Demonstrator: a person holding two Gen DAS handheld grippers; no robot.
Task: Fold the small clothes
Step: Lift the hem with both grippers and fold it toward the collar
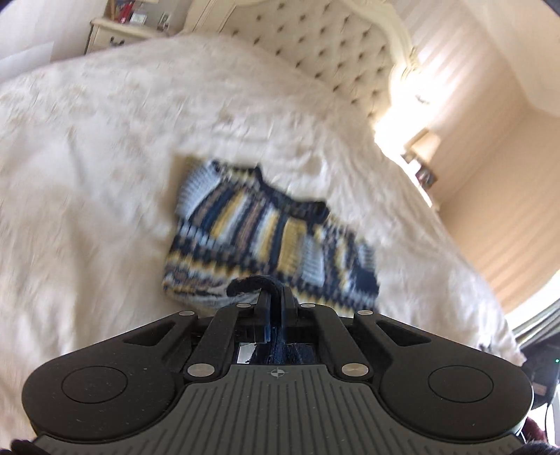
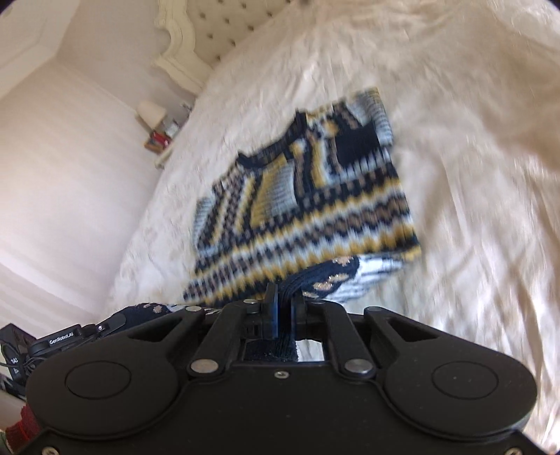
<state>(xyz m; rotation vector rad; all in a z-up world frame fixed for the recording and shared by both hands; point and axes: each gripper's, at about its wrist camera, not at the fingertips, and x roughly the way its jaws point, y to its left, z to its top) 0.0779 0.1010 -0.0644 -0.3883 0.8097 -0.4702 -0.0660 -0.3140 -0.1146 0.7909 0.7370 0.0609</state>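
Observation:
A small knitted sweater (image 1: 252, 231) with navy, yellow, white and tan zigzag stripes lies on a white furry bedspread (image 1: 87, 157). It also shows in the right wrist view (image 2: 308, 196). My left gripper (image 1: 275, 290) is shut on the navy hem edge of the sweater, which curls over the fingertips. My right gripper (image 2: 284, 295) is shut on the navy ribbed hem of the sweater at its near edge. Both views are blurred by motion. The near hem is lifted and folded over, showing the inside knit (image 2: 350, 280).
A tufted cream headboard (image 1: 315, 45) stands at the far end of the bed. A nightstand with small items (image 1: 122, 28) is at the left, another with a lamp (image 2: 154, 119) by the wall. The bedspread (image 2: 472, 175) spreads around the sweater.

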